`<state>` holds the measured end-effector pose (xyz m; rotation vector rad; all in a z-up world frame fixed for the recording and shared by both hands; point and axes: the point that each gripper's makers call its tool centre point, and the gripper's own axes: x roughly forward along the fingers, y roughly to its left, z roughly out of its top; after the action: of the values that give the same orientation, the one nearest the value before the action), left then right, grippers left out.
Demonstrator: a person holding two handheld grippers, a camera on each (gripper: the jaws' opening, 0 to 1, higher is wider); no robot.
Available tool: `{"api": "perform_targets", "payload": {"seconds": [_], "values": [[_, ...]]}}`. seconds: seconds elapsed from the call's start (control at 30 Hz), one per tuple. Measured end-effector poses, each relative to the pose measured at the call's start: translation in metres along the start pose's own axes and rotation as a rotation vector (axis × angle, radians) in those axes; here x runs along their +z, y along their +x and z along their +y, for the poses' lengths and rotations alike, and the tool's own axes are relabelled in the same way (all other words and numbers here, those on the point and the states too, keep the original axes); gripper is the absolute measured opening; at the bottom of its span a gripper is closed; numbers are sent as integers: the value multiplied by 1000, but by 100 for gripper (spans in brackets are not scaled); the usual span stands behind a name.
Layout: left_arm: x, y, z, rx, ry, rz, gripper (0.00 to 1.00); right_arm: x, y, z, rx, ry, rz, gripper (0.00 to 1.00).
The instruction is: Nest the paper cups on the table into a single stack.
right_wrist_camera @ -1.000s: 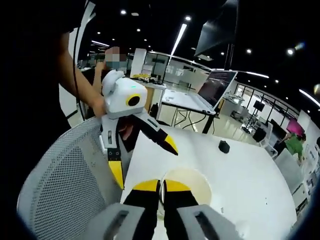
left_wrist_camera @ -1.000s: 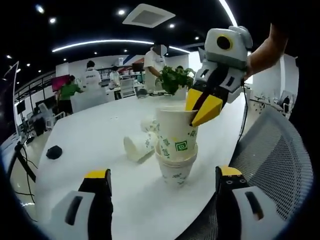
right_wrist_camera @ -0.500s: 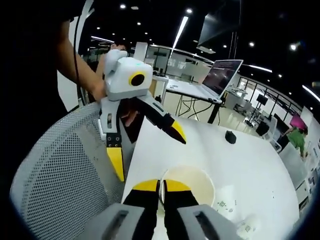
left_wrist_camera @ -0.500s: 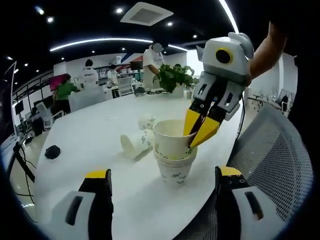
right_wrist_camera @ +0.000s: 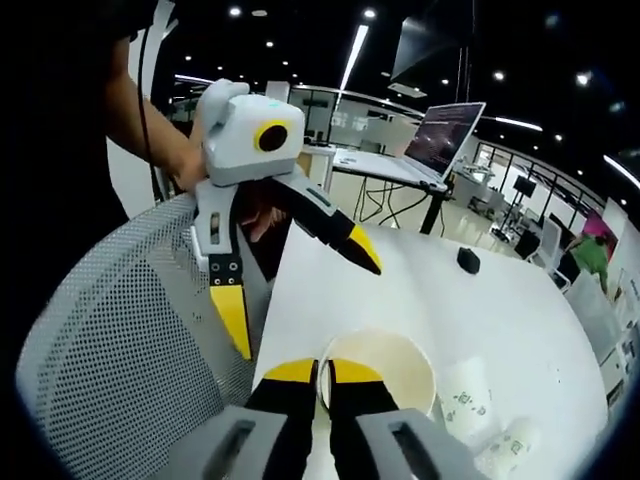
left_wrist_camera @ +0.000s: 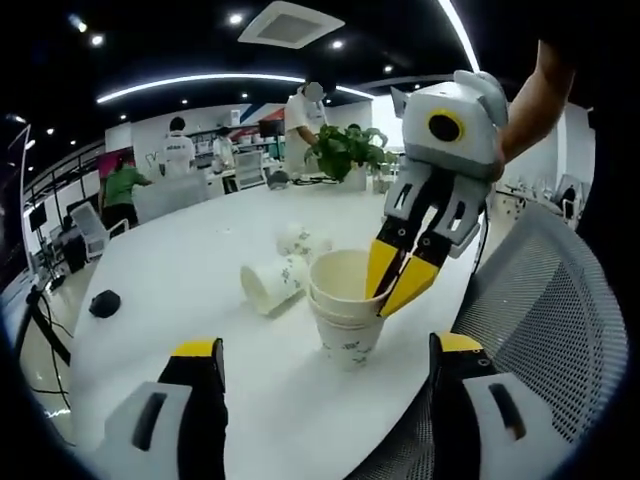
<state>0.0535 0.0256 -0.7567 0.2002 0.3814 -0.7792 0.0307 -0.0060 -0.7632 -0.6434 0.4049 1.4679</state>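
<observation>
A stack of white paper cups [left_wrist_camera: 345, 318] stands near the table edge, its top cup [right_wrist_camera: 392, 368] sunk into the ones below. My right gripper [left_wrist_camera: 396, 285] comes down from the upper right and is shut on that top cup's rim; its own jaws [right_wrist_camera: 320, 372] pinch the rim's near edge. My left gripper [left_wrist_camera: 325, 346] is open, its jaws wide on either side of the stack and short of it; it also hangs open [right_wrist_camera: 300, 295] above the table edge. Two loose cups lie on their sides behind the stack [left_wrist_camera: 272, 282] [left_wrist_camera: 300, 240].
A grey mesh chair [left_wrist_camera: 545, 300] [right_wrist_camera: 110, 340] stands against the table's near edge. A black mouse [left_wrist_camera: 104, 303] [right_wrist_camera: 468, 260] lies on the white table [left_wrist_camera: 190, 250]. A potted plant [left_wrist_camera: 345, 155] is at the far end, a laptop [right_wrist_camera: 450, 125] on another desk, people behind.
The right gripper has lowered the top cup, which stood high above the stack, down into it. The left gripper has stayed open and nearly still.
</observation>
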Motion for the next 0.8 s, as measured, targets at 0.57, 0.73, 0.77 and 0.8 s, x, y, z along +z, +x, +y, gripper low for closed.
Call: {"api": "perform_targets", "payload": {"seconds": [0.57,0.73,0.77,0.8], "values": [[-1,0,1,4,5,7,82,-6,6,-3,-8,42,8,2],[-1,-1,2,8,5,7,81,-8,6,-5,-17,21,20,2],[-1,-1,2,8,7,8,81,-8,6,-6,-20,17,23,2],[-1,-1,2,8,7,8,81,-8,6,-8,-23,14,26,2]]}}
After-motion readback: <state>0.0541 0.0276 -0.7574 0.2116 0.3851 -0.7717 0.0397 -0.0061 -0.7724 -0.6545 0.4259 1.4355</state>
